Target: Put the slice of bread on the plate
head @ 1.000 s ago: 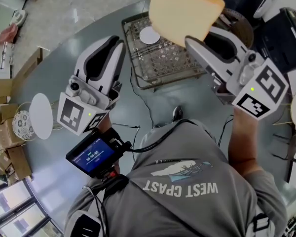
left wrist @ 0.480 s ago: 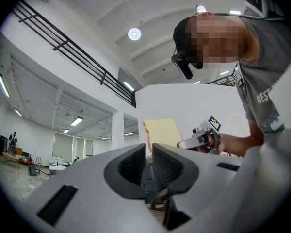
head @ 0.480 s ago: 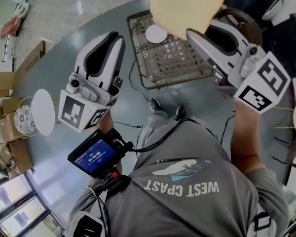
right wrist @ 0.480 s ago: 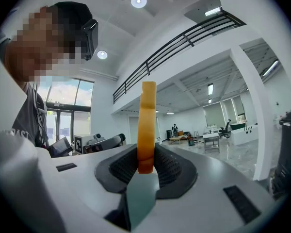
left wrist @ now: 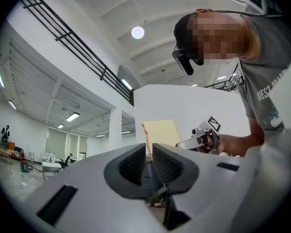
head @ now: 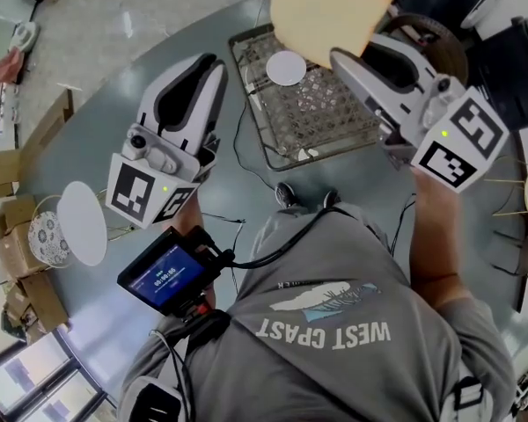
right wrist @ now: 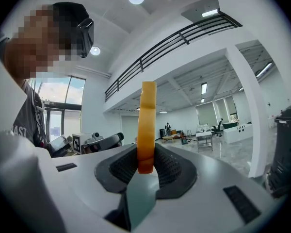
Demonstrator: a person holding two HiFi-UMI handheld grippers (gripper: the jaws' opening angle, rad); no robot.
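A pale yellow slice of bread (head: 326,11) stands on edge, high over the table, with my right gripper (head: 345,58) shut on its lower edge. In the right gripper view the slice (right wrist: 147,125) rises straight up from between the ribbed pads (right wrist: 123,166). My left gripper (head: 209,67) hovers to the left of it at about the same height. Its jaws stand a narrow slit apart with nothing between them (left wrist: 149,154). A small white round plate (head: 287,67) lies in a wire rack (head: 334,121) below the bread. A larger white plate (head: 81,222) sits at the table's left edge.
The round grey table (head: 114,121) carries thin cables (head: 246,161). A patterned dish (head: 42,236) and cardboard boxes (head: 18,236) lie at the left. Dark appliances (head: 510,60) crowd the upper right. The person's shoes (head: 286,193) show by the rack, and a handheld screen (head: 167,275) sits below my left gripper.
The person has stepped along the table. The rack and the left plate have slid down and right in the head view. Both grippers keep their pose, and the bread stays gripped.
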